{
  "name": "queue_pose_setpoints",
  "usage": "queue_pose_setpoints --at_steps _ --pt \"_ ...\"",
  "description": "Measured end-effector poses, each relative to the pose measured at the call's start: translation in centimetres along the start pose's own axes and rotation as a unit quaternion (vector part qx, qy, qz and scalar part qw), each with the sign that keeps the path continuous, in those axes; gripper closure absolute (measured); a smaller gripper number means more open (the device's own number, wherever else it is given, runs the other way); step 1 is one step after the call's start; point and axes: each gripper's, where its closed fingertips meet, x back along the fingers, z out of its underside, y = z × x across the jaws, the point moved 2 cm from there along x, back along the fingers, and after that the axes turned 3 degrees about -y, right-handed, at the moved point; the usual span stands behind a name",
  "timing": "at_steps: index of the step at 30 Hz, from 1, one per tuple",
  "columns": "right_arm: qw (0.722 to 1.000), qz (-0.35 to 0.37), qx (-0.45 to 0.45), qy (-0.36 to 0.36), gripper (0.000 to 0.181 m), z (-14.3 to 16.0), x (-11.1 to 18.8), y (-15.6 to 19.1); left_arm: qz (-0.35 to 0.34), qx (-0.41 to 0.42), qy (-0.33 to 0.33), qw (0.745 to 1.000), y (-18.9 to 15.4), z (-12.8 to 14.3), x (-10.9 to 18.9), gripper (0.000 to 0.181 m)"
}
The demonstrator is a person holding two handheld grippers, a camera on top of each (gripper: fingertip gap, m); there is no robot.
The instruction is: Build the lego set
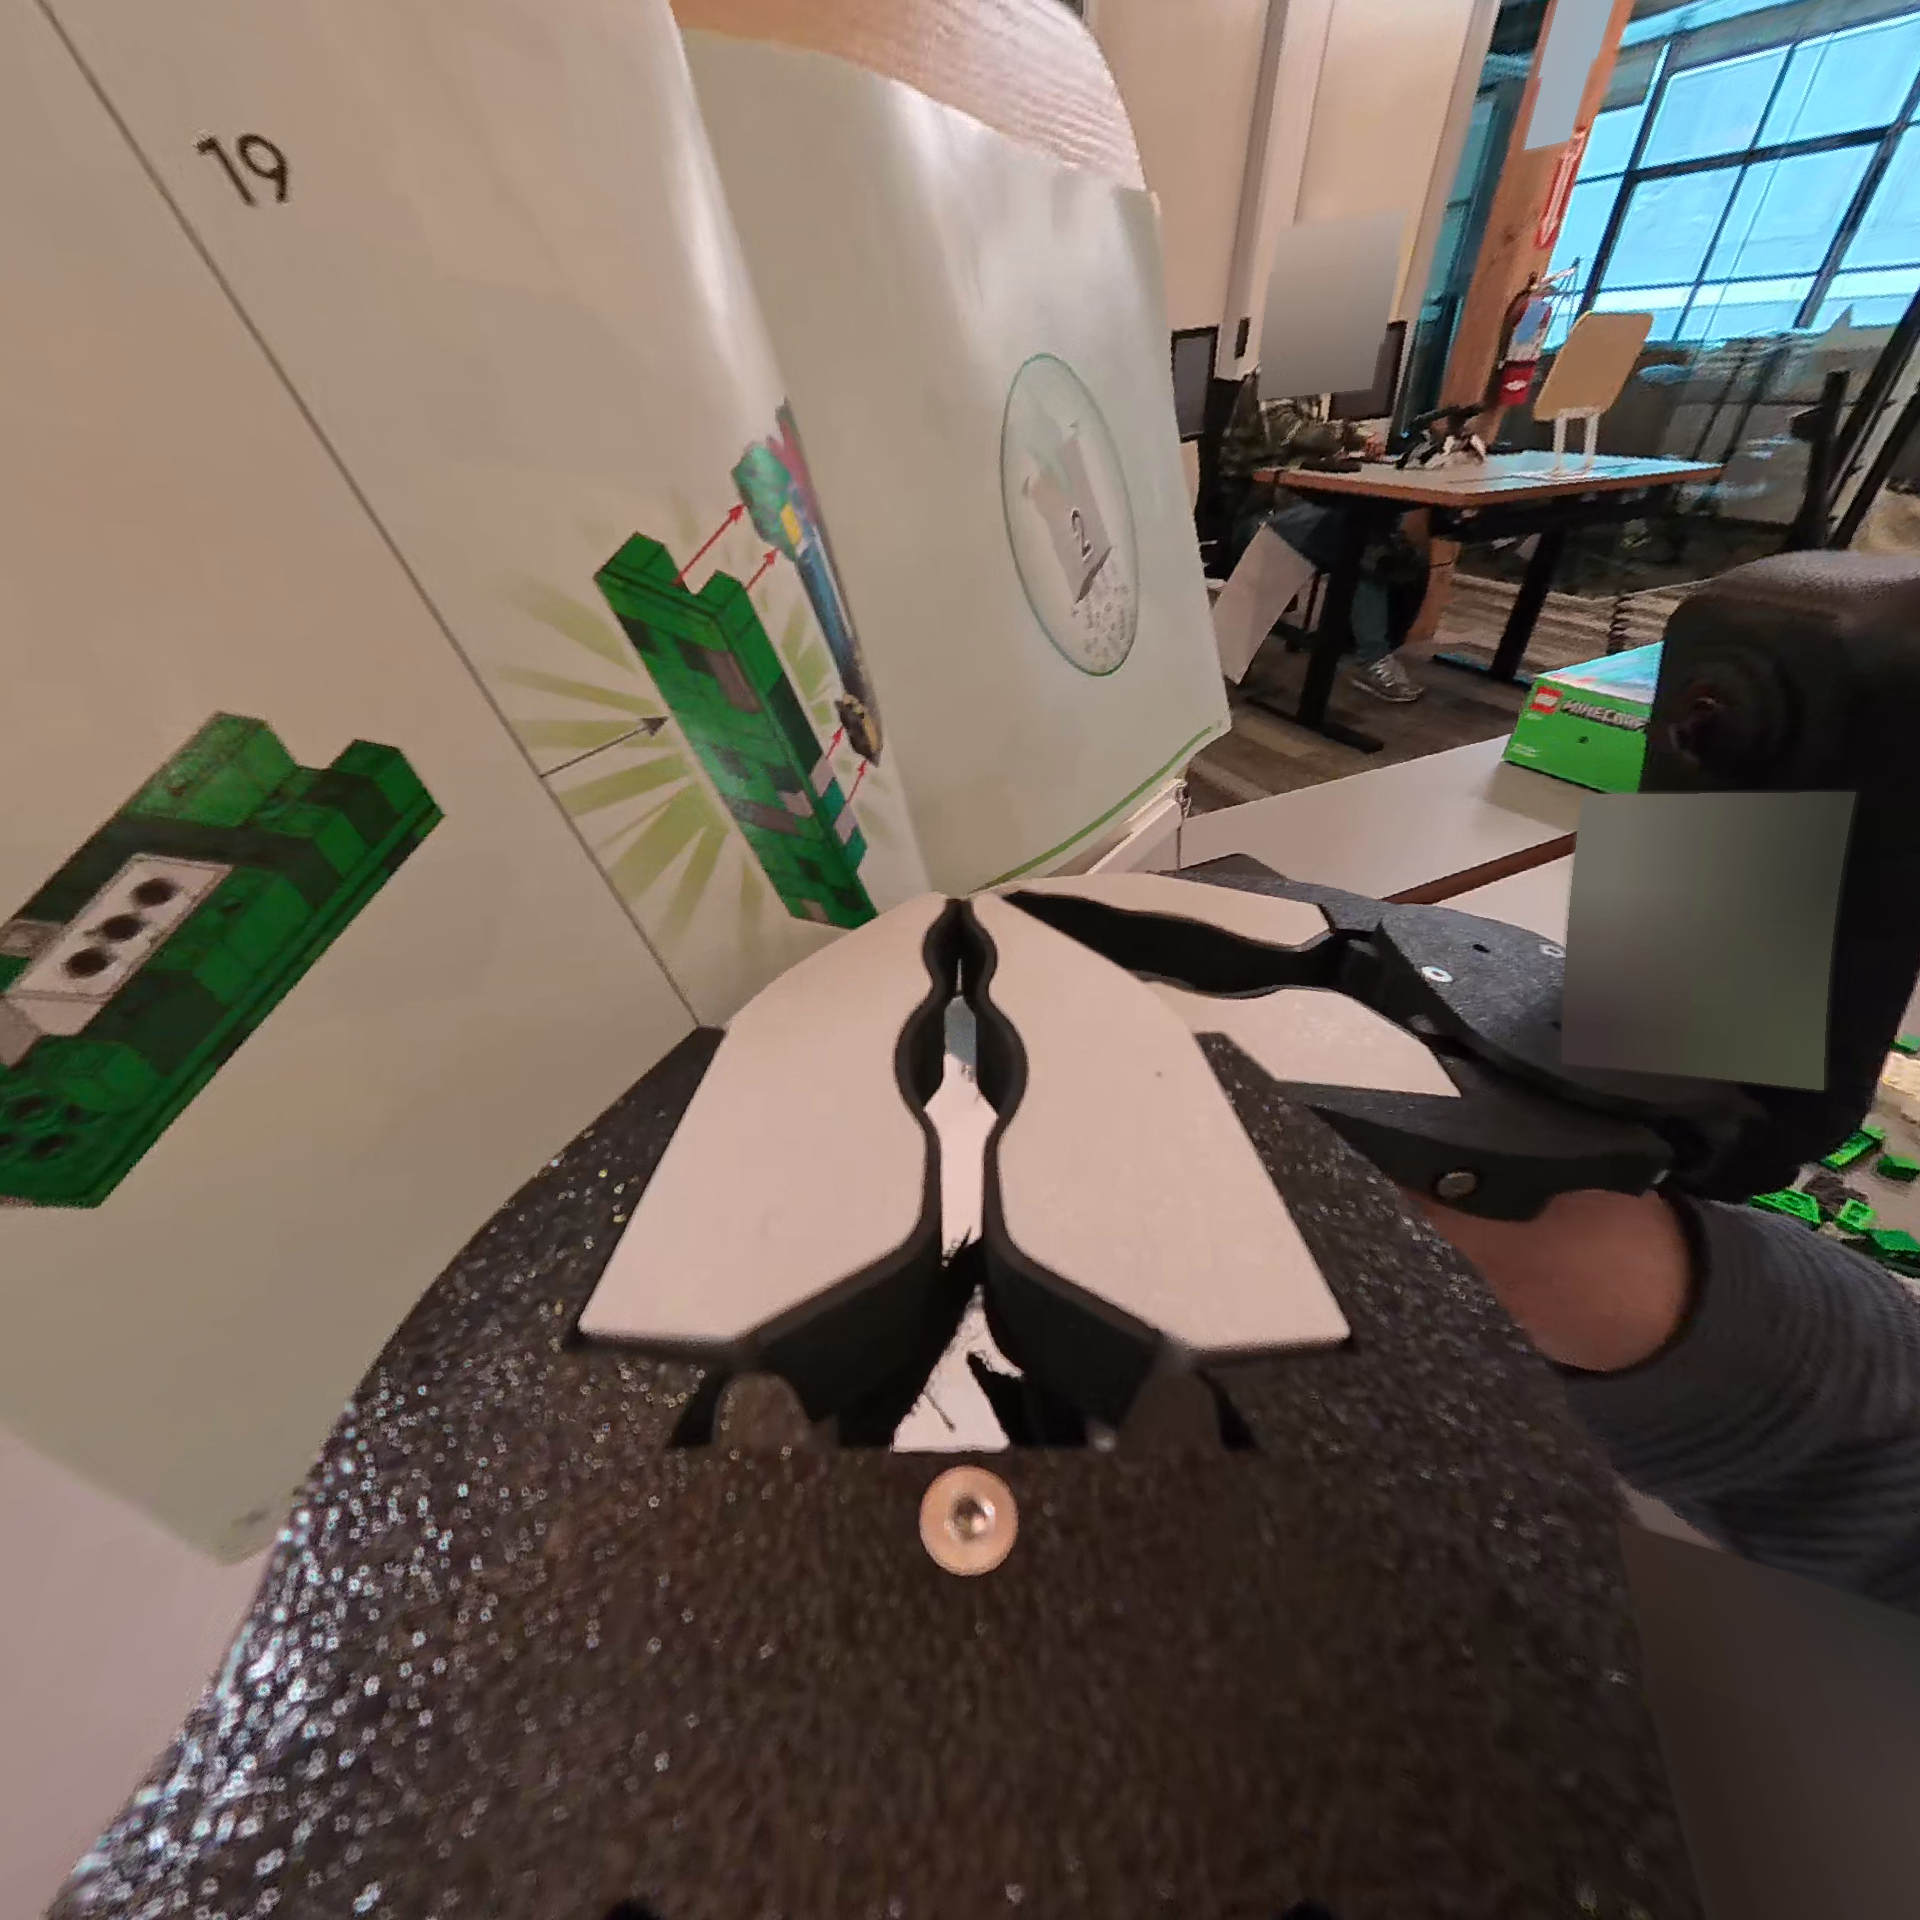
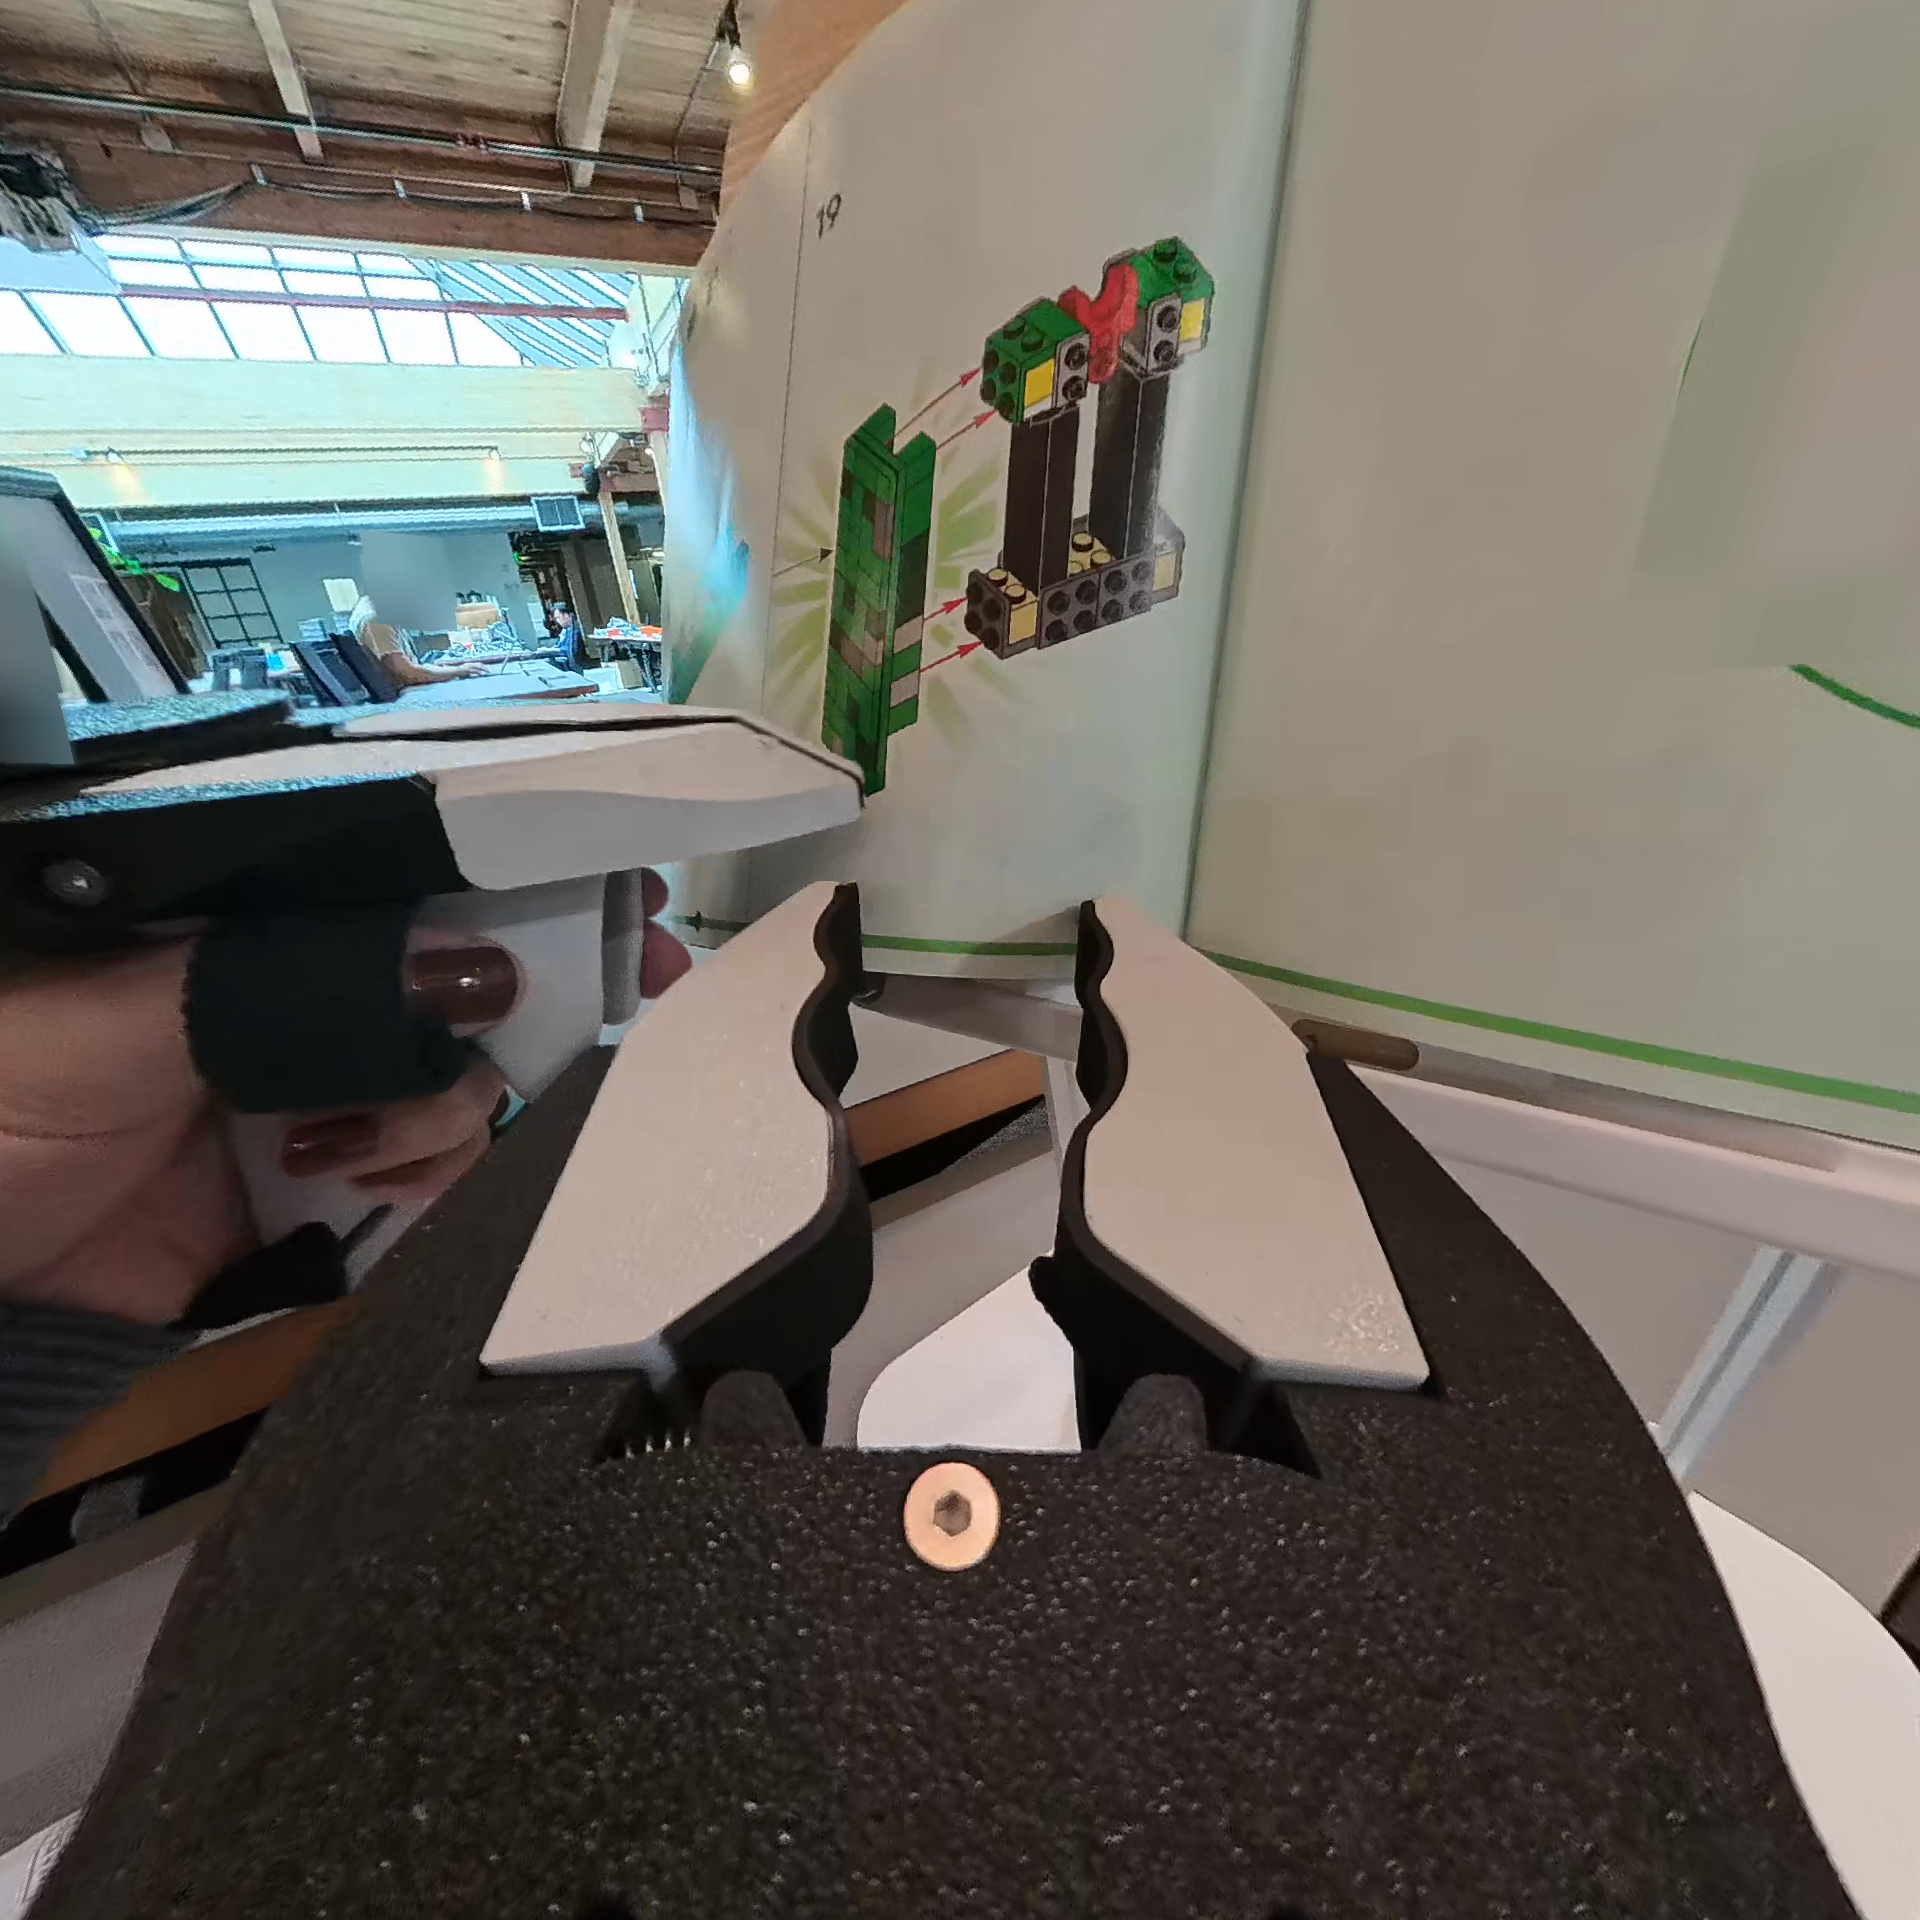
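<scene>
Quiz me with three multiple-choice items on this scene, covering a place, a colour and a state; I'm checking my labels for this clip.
1. Where is the green box?
A on the white table
B on the floor
C in a gripper

2. What colour is the line along the instruction booklet's lower edge?
A red
B green
C blue

3. How do the right gripper's jaws stand?
A shut, empty
B open, empty
C shut on a brick

Answers:
1 A, it rests on the white tabletop.
2 B, the right wrist view shows a green line.
3 B, a clear gap parts its fingers, unlike the shut left gripper.
</scene>
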Motion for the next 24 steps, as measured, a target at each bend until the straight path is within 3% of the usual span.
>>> queue_pose_setpoints --at_steps 11,19,24 --pt "0.999 -0.004 0.038 0.0 0.135 0.2 0.8 -0.7 -0.05 -0.036 -0.001 0.998 0.3 0.8 -1.4 0.181" --pt "0.993 0.113 0.012 0.008 0.147 -0.6 4.1 -6.8 -0.074 -0.048 0.001 0.996 0.8 1.2 -1.7 0.181" --pt "0.972 0.182 -0.135 -0.061 0.152 -1.3 7.5 -11.1 -0.079 -0.045 -0.004 0.996 0.9 1.3 -1.9 0.181"
